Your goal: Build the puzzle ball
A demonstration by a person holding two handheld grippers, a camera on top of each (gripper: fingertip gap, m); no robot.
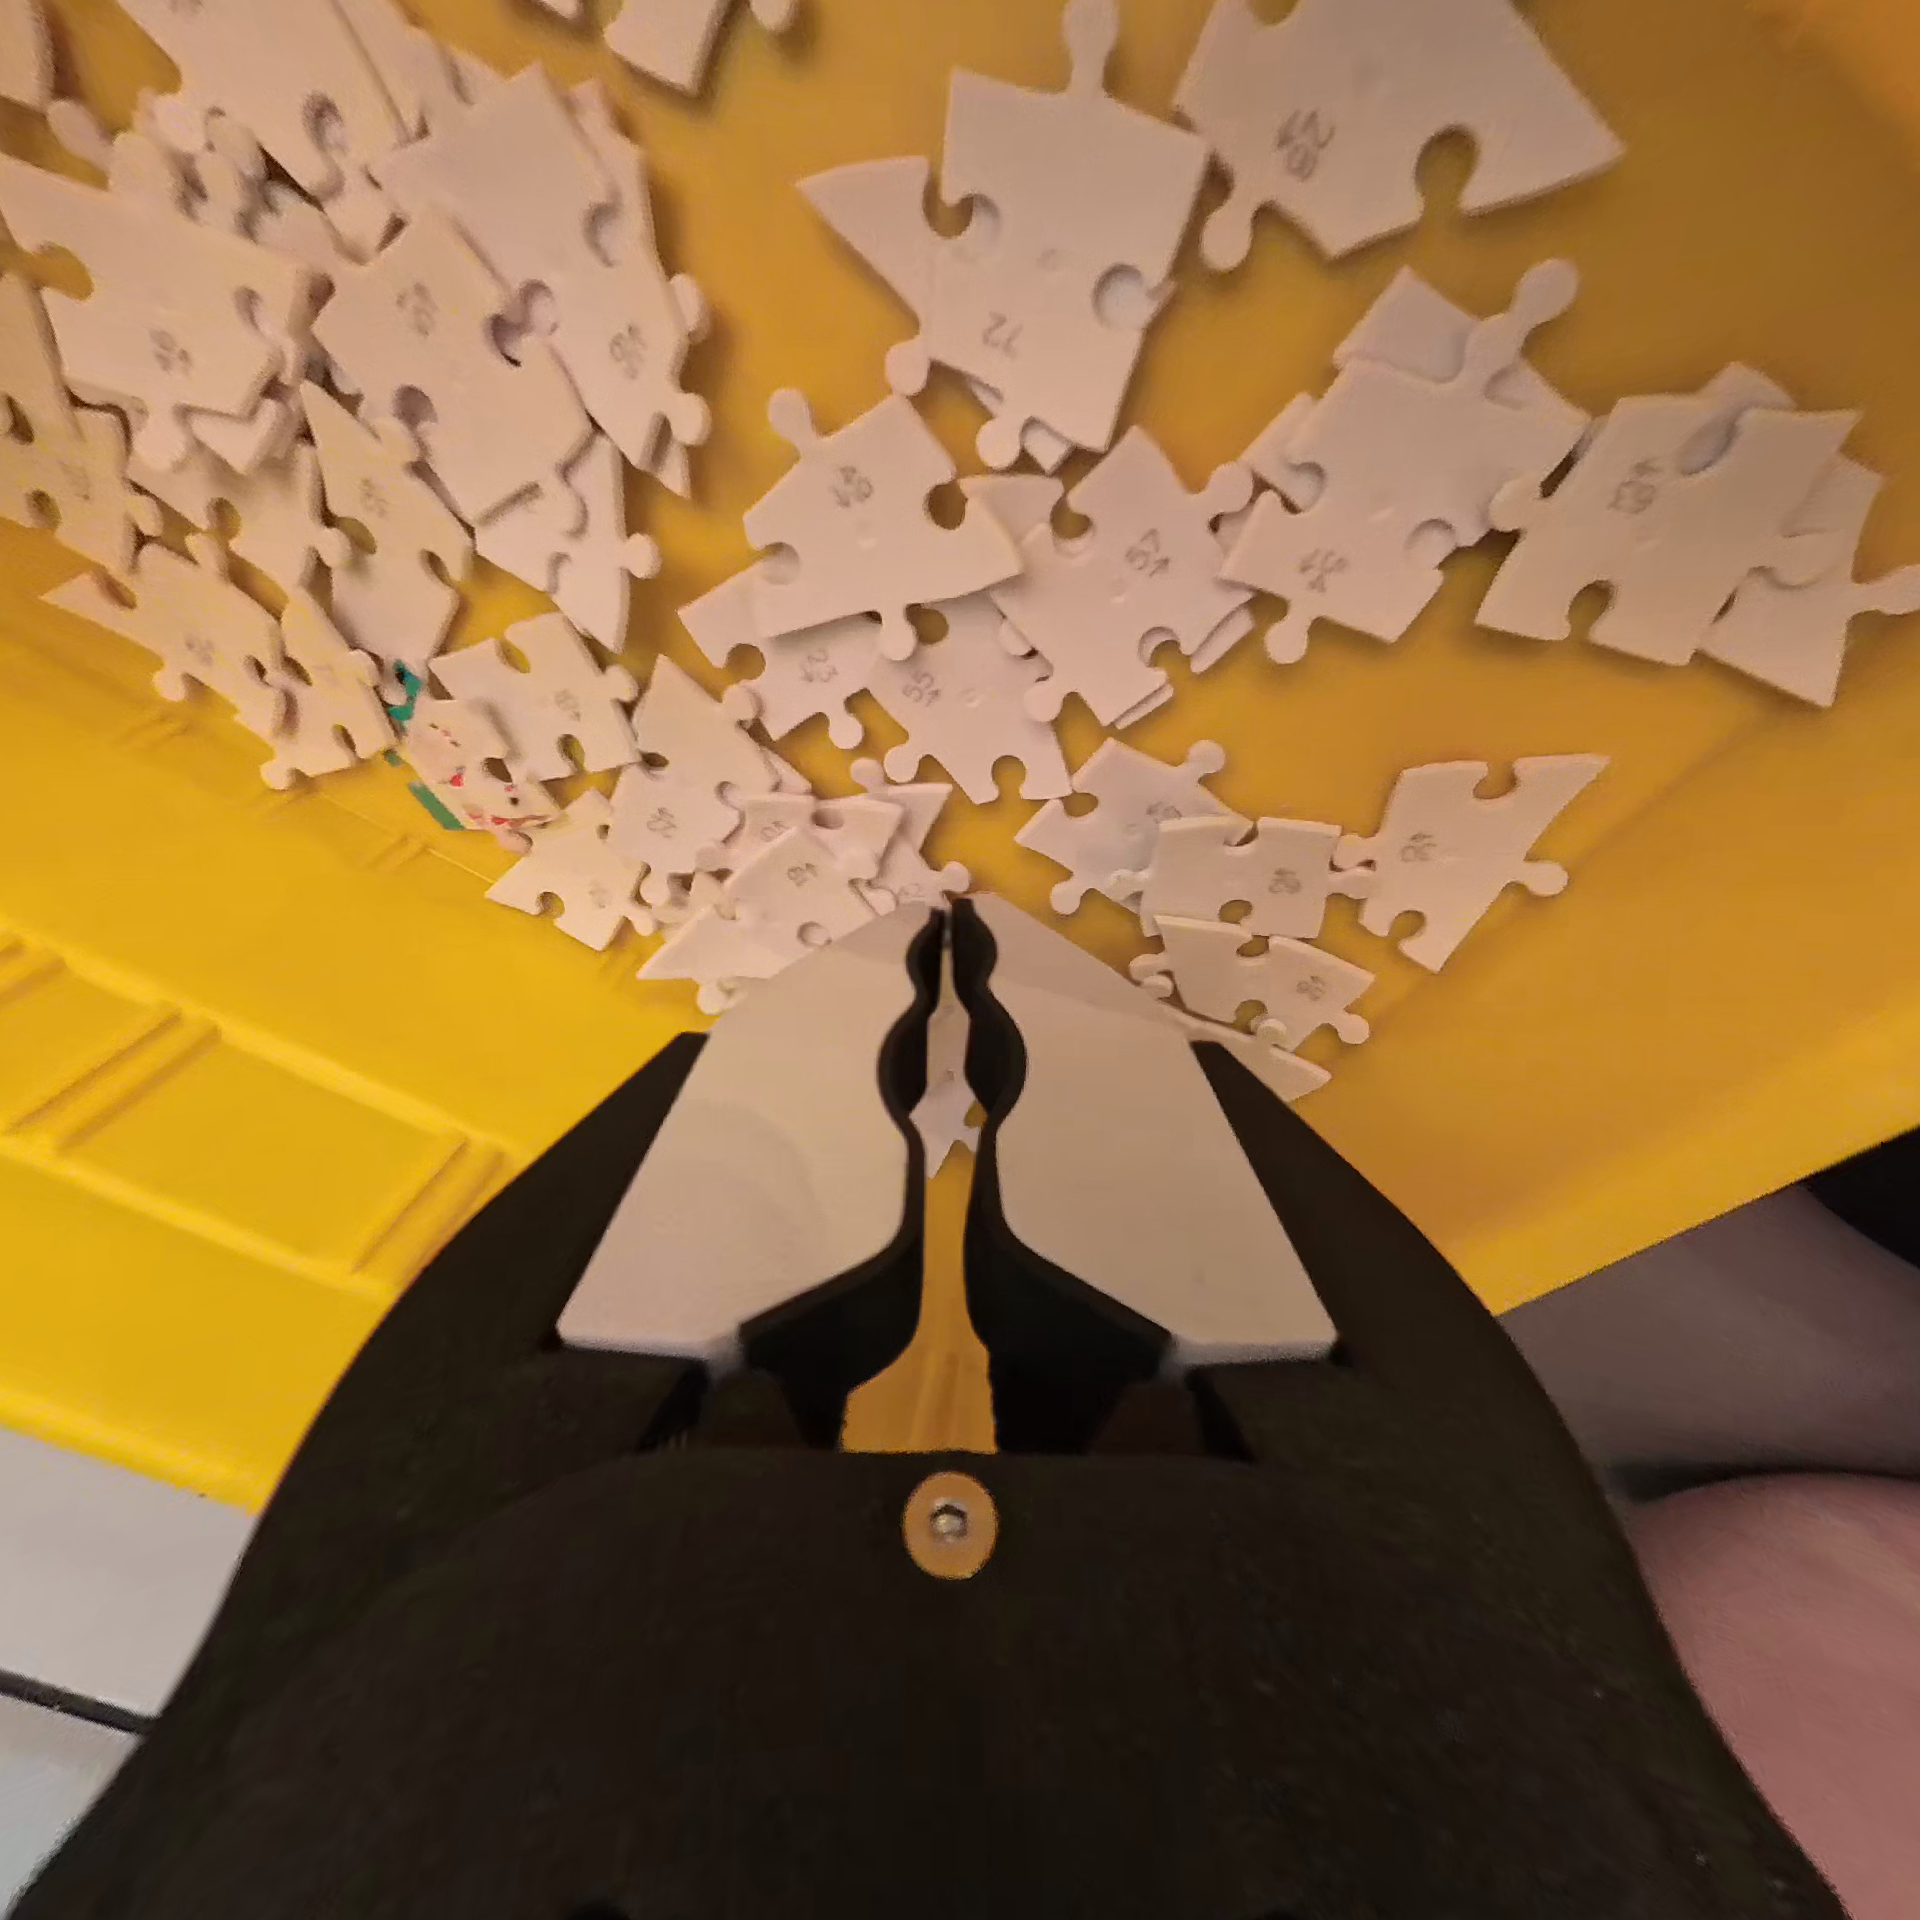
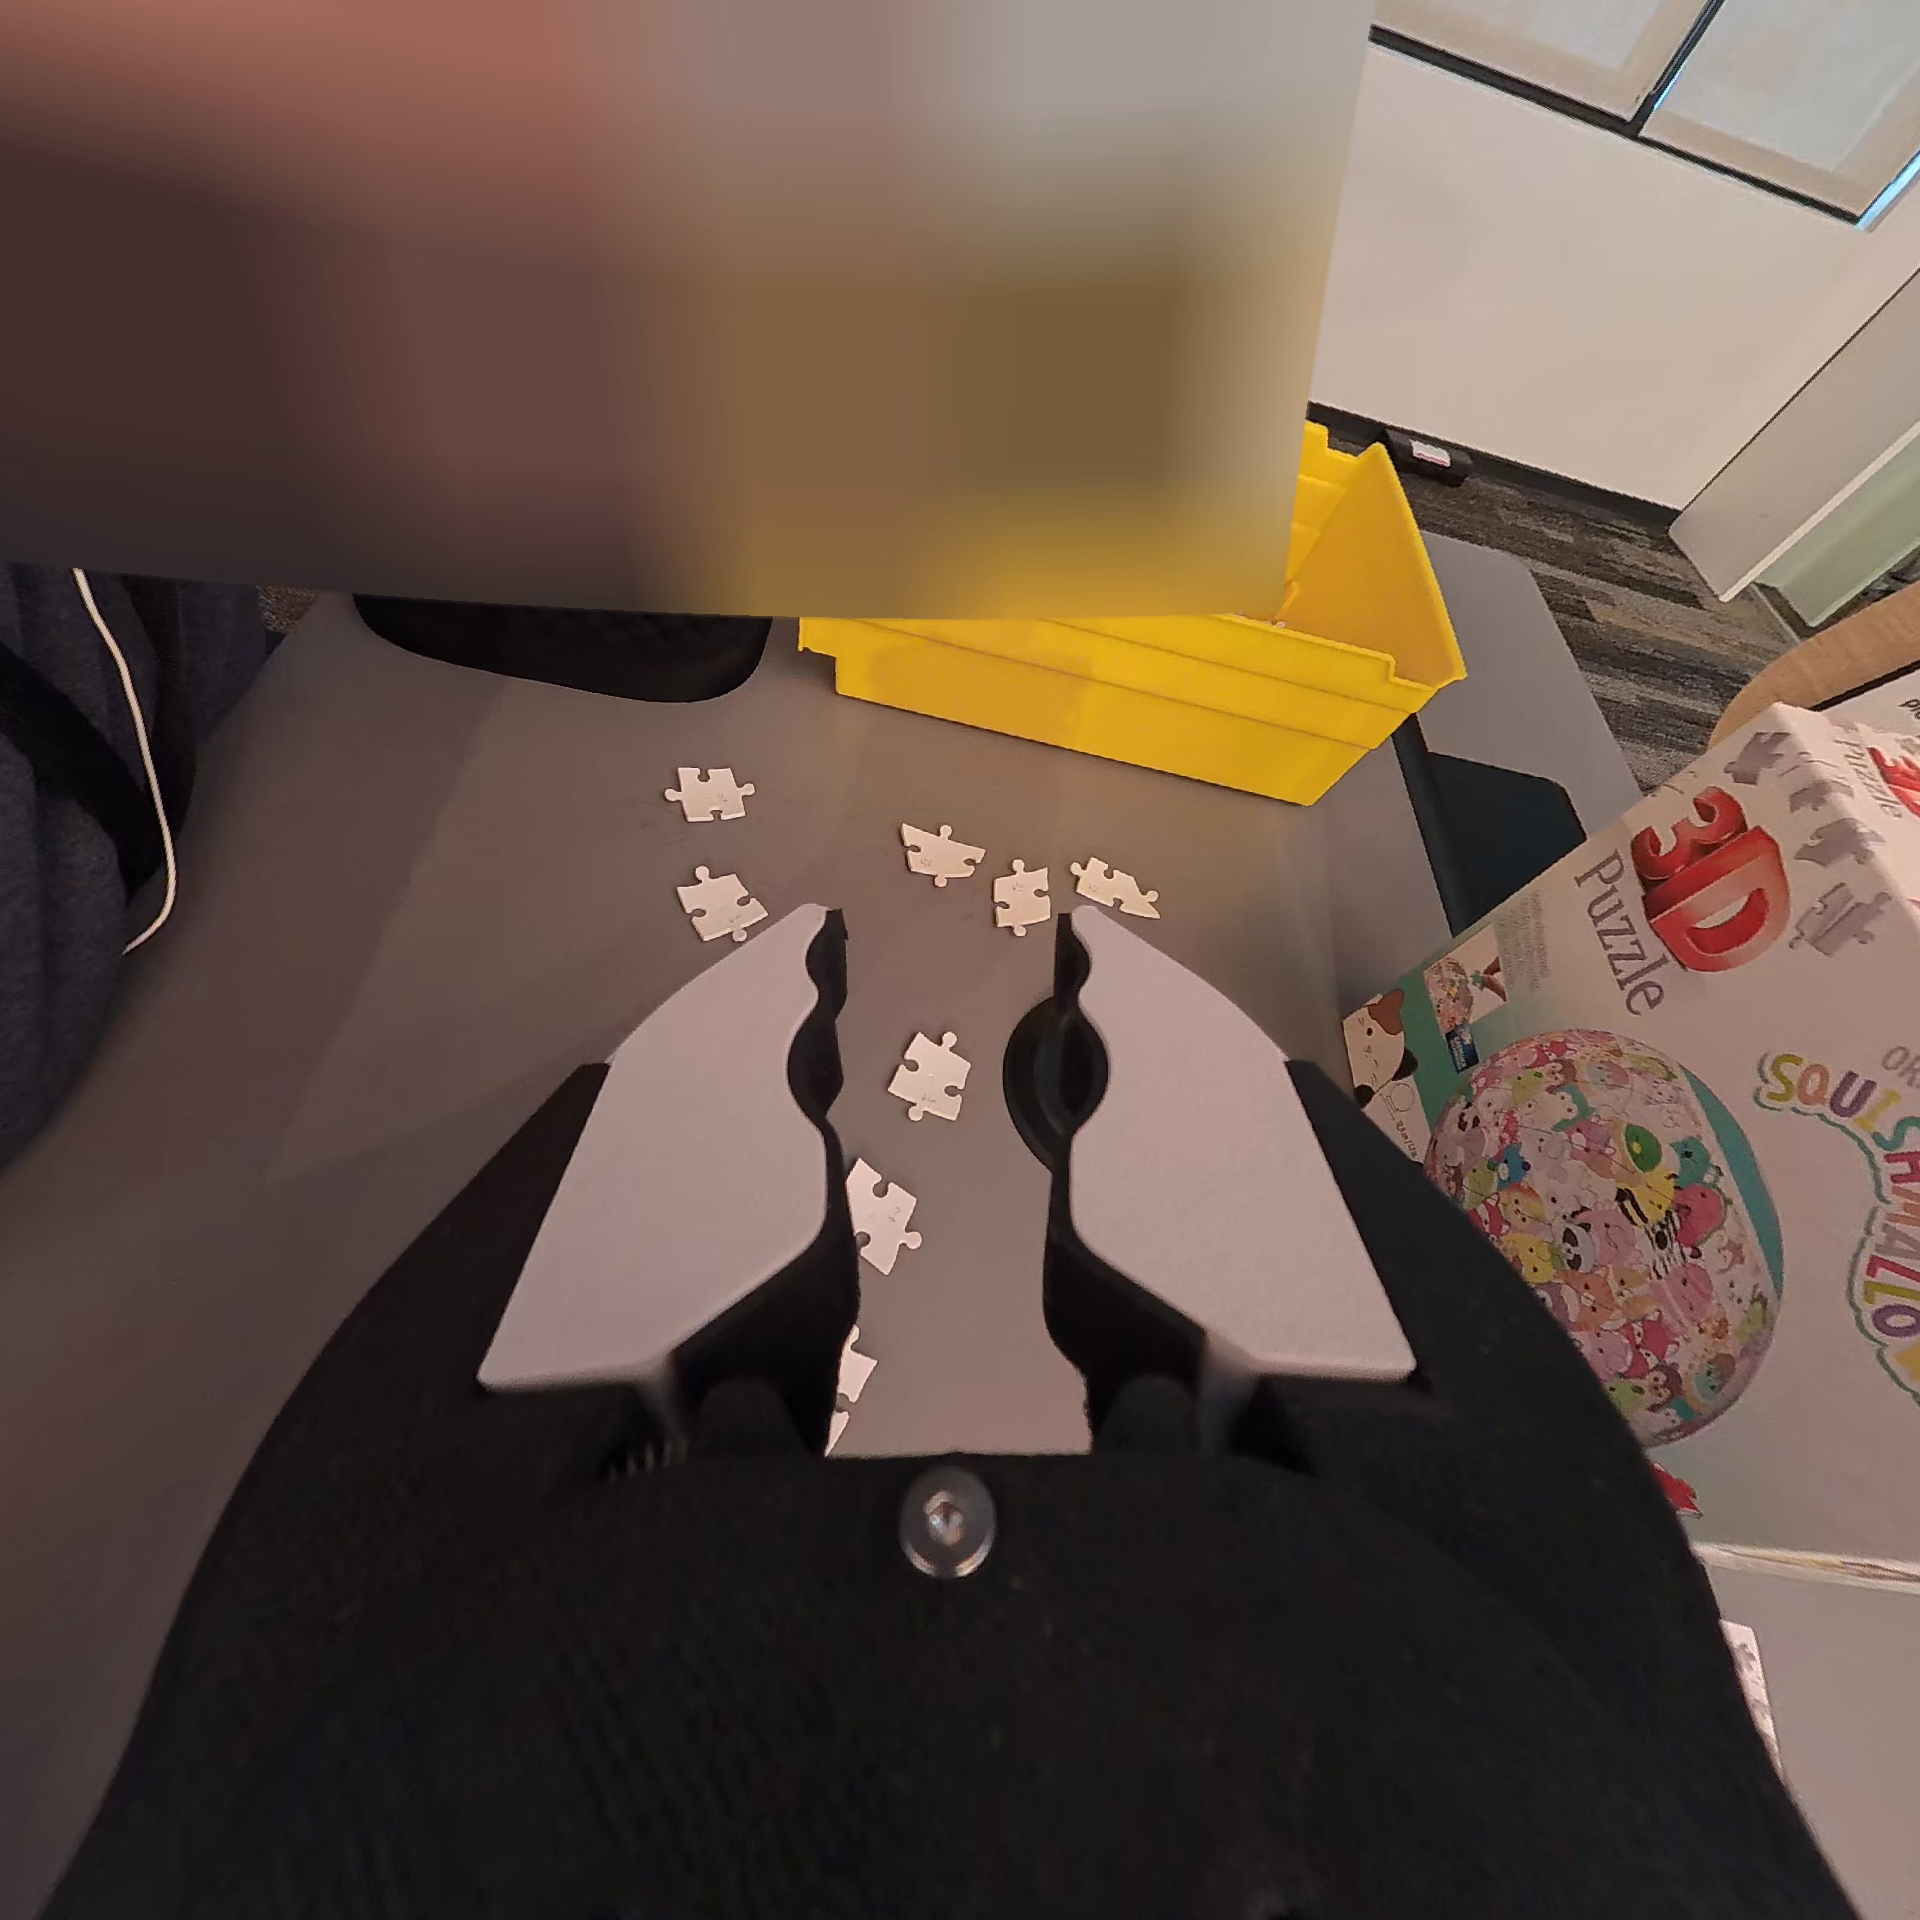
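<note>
Fingertips of the left gripper [image 1: 948, 914] are pressed almost together inside the yellow plastic bin [image 1: 312, 1143], with a sliver of white showing in the gap between them — most likely a thin white jigsaw piece [image 1: 948, 1117] pinched edge-on, though the blur makes that a judgement rather than a certainty. Around the tips lies the heap of white numbered puzzle pieces [image 1: 883, 509], face down and overlapping, some touching the tips. The right gripper [image 2: 951, 930] hovers with its fingers spread and nothing between them, above the grey tabletop [image 2: 416, 935], where a few loose white pieces [image 2: 930, 1075] lie apart beside the printed cardboard puzzle box [image 2: 1662, 1143]; the bin sits at the table's far edge. Building has hardly begun — no joined section is visible. To do this pick well, the left gripper should lift straight up, keep its squeeze steady so the thin piece does not pivot, and avoid dragging neighbours out of the heap.
</note>
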